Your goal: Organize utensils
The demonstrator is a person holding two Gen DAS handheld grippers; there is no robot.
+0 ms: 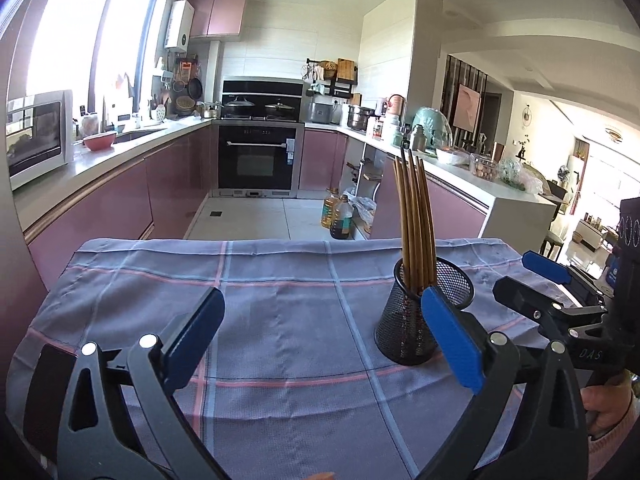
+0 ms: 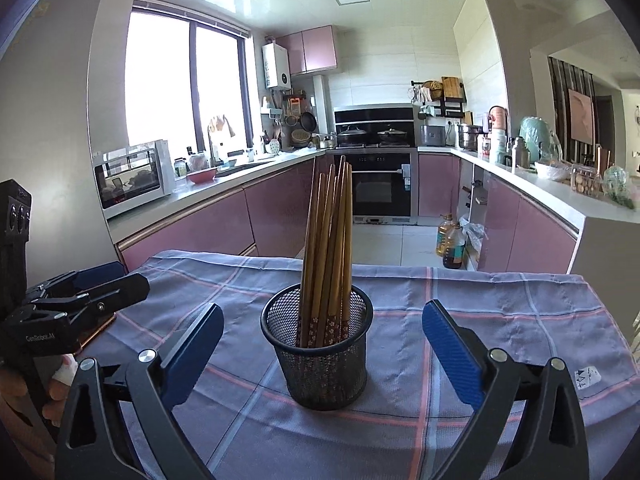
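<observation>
Blue-padded fingers of the left gripper [image 1: 322, 336] and the right gripper [image 2: 323, 350] stand spread wide, with nothing held in either. Between the right pair, a little ahead, sits the black mesh cup [image 2: 318, 354] on the checked cloth [image 2: 500, 304] of the table, with the wooden chopsticks [image 2: 330, 248] standing bunched in it, leaning slightly. Those sticks look light, stiff and smooth, likely to slip or fan apart; a hold near mid-length seems safest. Light as well, the cup could tip, so steady its wall. Both grippers point slightly downward across the table, side by side.
</observation>
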